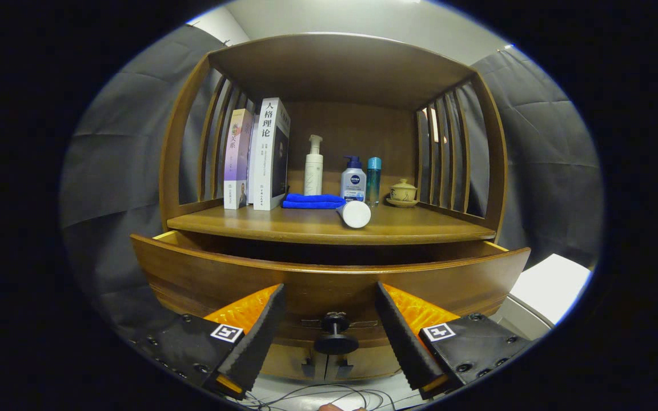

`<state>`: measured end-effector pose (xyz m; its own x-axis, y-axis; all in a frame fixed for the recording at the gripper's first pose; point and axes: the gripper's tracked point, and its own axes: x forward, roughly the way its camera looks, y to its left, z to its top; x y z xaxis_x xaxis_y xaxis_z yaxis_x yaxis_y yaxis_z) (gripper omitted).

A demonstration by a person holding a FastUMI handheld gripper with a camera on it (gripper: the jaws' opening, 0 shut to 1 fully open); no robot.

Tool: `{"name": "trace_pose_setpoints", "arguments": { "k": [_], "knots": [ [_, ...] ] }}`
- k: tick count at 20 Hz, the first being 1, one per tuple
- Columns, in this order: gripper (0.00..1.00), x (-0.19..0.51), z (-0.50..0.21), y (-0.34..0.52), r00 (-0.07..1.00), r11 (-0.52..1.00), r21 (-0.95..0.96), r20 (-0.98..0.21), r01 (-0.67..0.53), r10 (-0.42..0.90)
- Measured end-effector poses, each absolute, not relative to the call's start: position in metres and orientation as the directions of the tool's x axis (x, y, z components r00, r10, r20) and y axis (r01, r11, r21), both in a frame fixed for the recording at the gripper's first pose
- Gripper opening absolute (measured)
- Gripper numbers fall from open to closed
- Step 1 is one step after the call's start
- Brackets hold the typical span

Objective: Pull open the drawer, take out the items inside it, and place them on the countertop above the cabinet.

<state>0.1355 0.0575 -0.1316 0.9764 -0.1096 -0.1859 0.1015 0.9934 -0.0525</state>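
Jaws spread wide, gripper [332, 319] gripping nothing, one finger to either side of the round dark knob [335, 337] without touching it. Drawer [329, 277] already drawn partway out beneath the table [329, 228], front panel curved, glossy brown wood, pale edges showing at both ends. Interior dark from this low angle (contents impossible to make out). Probably level with the knob because of the pull; a higher approach needed to see in and reach over the front. On the table: a white tube [355, 214] lying on its side, cap toward the gripper, likely one item taken out and set down. Behind it, a folded blue cloth [313, 200], soft and flat; two upright books [259, 155]; a pump bottle [313, 165]; a squat blue-capped bottle [353, 179]; a slim teal bottle [373, 180]; a small lidded cup [403, 191] on a saucer.
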Motion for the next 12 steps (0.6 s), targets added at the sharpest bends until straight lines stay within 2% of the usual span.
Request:
{"name": "trace_pose_setpoints", "arguments": {
  "k": [12],
  "knots": [
    [0.98, 0.181, -0.132, 0.053, 0.974, 0.993, -0.062, -0.198, 0.104, -0.114]
  ]
}}
